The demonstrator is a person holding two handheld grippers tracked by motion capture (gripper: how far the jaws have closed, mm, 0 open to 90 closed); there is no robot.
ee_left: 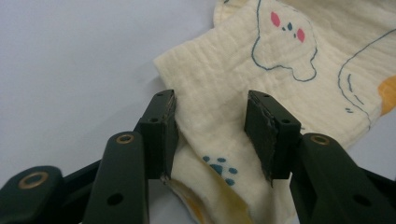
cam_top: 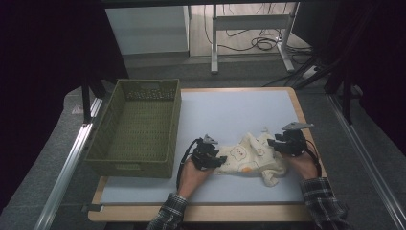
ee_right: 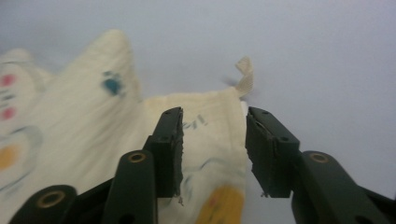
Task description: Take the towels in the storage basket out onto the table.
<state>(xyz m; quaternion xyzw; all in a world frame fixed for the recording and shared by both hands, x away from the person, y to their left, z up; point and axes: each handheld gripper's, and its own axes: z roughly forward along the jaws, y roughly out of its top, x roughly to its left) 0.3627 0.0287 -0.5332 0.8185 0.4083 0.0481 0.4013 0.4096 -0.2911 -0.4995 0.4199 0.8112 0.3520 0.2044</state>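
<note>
On the tabletop: cream printed cloth (cam_top: pixel 249 155) lying rumpled on the pale tabletop (cam_top: pixel 230 112), right of the green woven basket (cam_top: pixel 139 127)
Left tongs (cam_top: pixel 221 159): at the cloth's left end, jaws spread, fabric between them, pads not pressing it
Right tongs (cam_top: pixel 272 142): at the cloth's right end, jaws spread over its edge, gripping nothing
Basket: well apart from the right tongs

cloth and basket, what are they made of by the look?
Cloth: looks like soft crinkled cotton gauze, matte cream with printed cartoon shapes; fine ribbed weave and limp folds show. Basket: olive-green, regular woven pattern, probably moulded plastic or woven fibre; hard to tell which from above.
</note>
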